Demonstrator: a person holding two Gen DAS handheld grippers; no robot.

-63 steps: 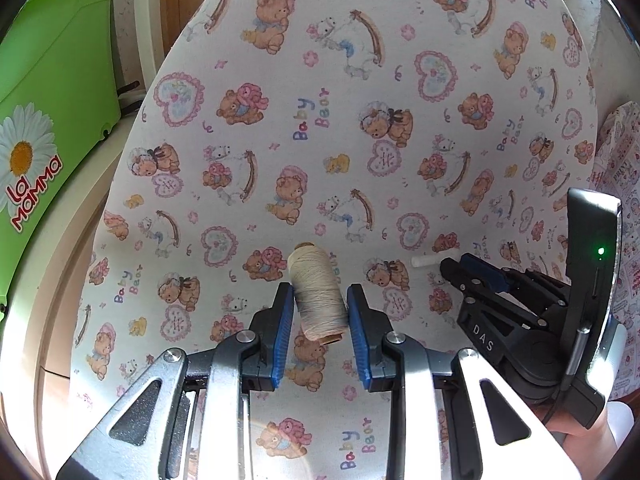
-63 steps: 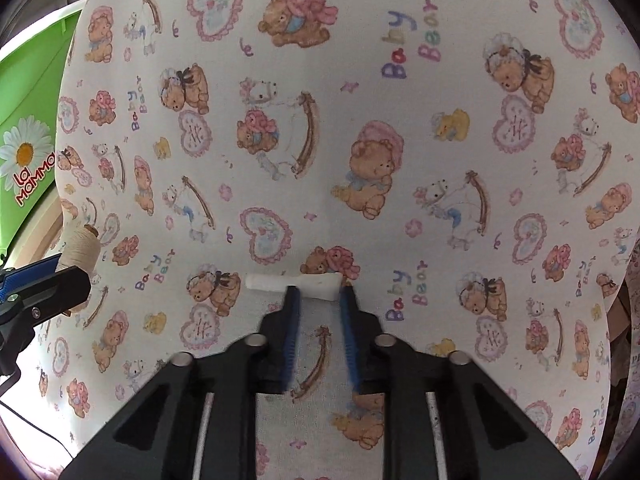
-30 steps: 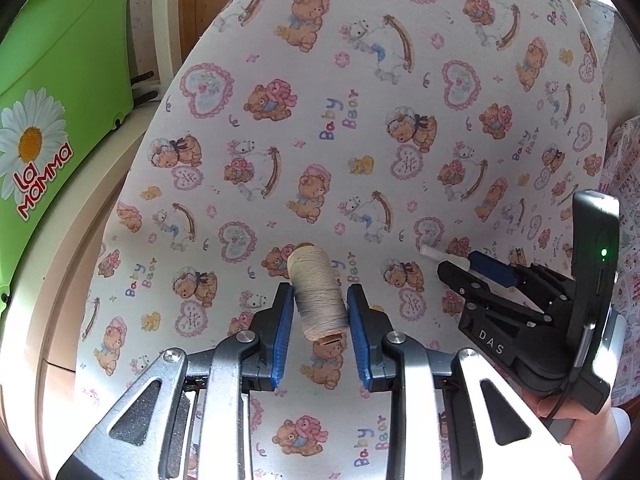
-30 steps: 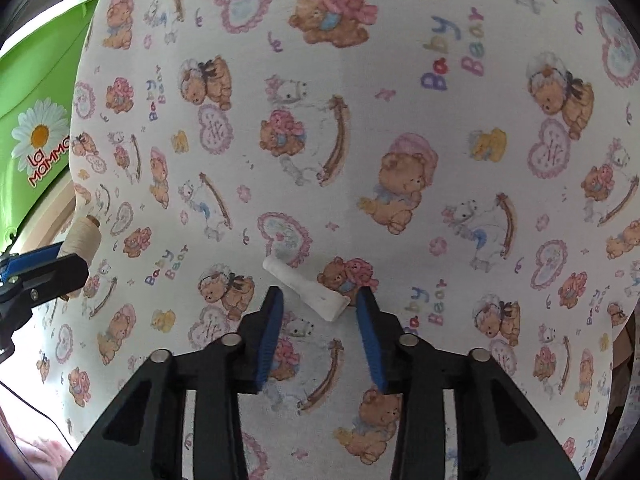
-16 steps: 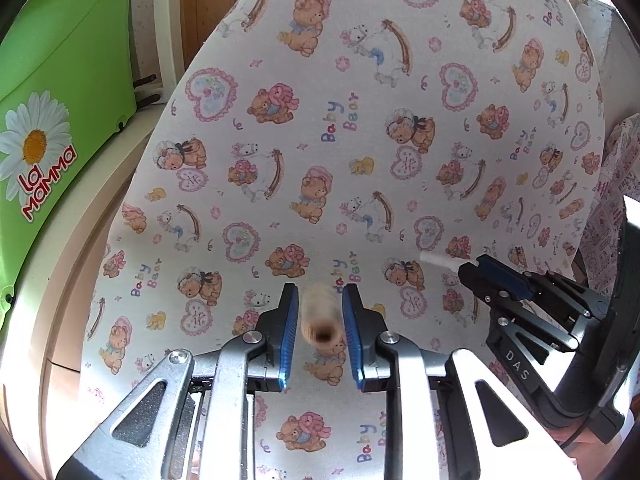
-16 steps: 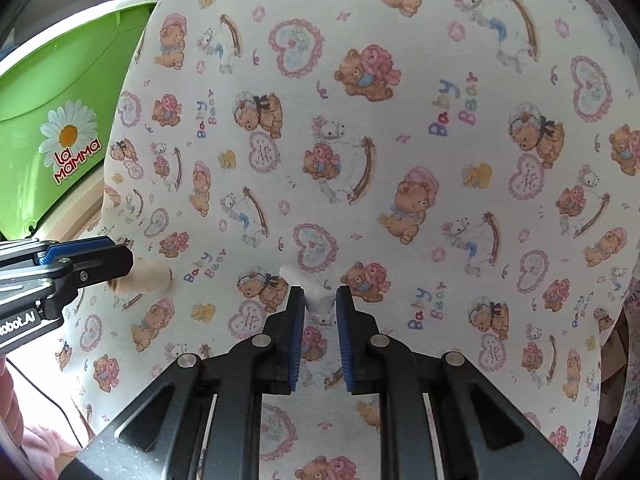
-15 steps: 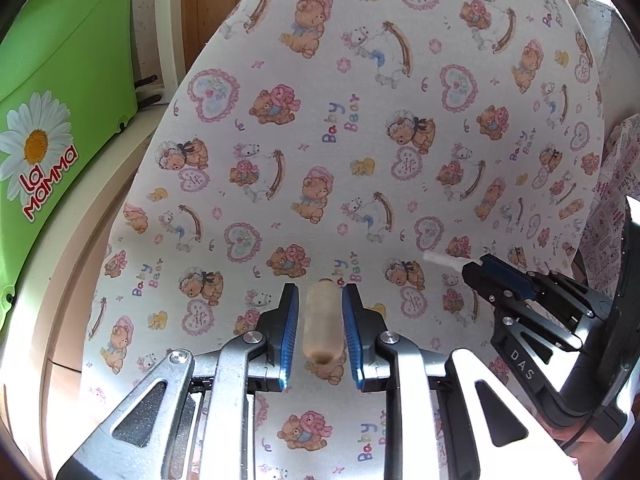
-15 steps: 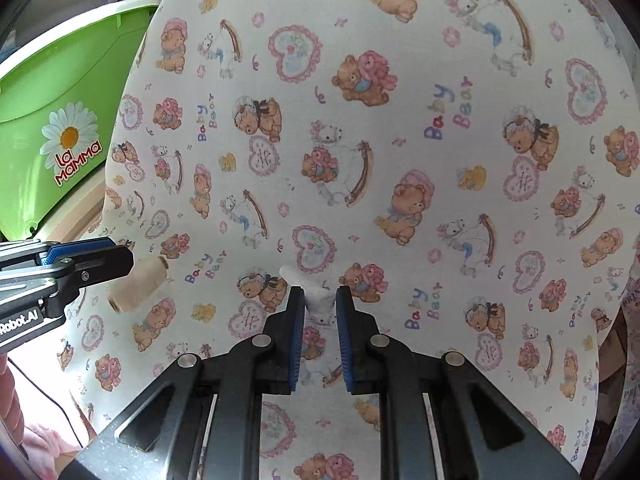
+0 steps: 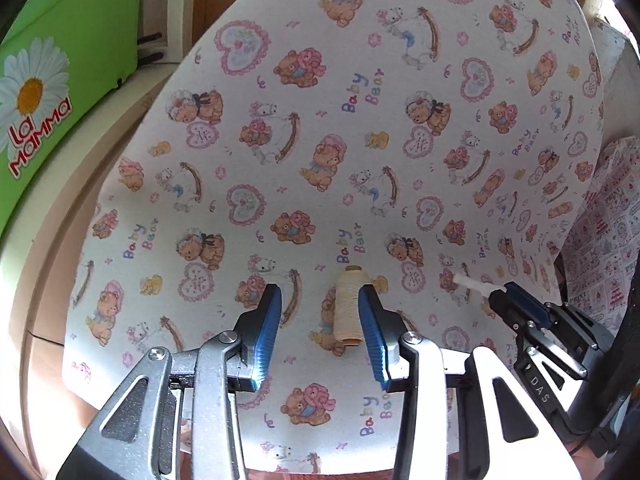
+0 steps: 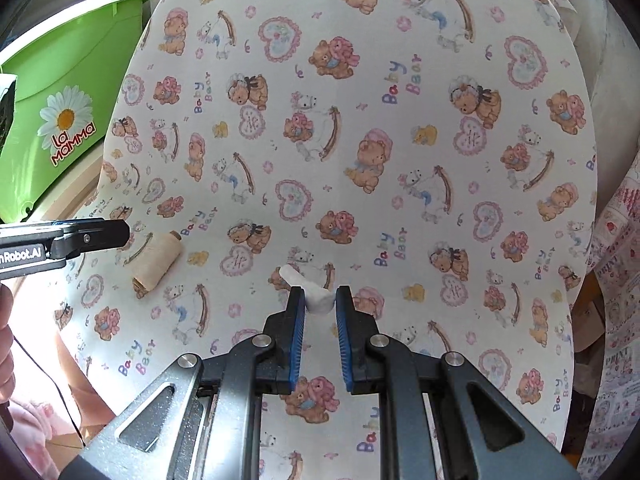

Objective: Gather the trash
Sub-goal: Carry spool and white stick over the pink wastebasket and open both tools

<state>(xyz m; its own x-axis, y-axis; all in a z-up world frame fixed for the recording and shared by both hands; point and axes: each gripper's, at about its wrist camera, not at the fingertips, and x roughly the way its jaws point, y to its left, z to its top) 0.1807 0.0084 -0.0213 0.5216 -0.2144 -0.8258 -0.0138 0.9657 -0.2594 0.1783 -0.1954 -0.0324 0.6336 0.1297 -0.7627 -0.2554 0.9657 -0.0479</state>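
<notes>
A cream spool of thread (image 9: 347, 306) lies on the bear-print cloth surface (image 9: 320, 120), between the open fingers of my left gripper (image 9: 320, 320), close to the right finger and not held. It also shows in the right wrist view (image 10: 156, 260), lying on its side. My right gripper (image 10: 319, 312) is shut on a small white plastic piece (image 10: 316, 296) whose thin end sticks out to the upper left. That piece (image 9: 472, 282) and the right gripper (image 9: 520, 308) show at the right of the left wrist view.
A green plastic bin (image 9: 48, 80) with a daisy and "La Mamma" label stands to the left, also in the right wrist view (image 10: 60, 112). A patterned cloth (image 9: 600, 240) lies off the right edge. A wooden ledge (image 9: 60, 200) runs beside the surface at left.
My left gripper opened and let go of the spool, which now lies on the cloth. My right gripper closed on the white piece and holds it.
</notes>
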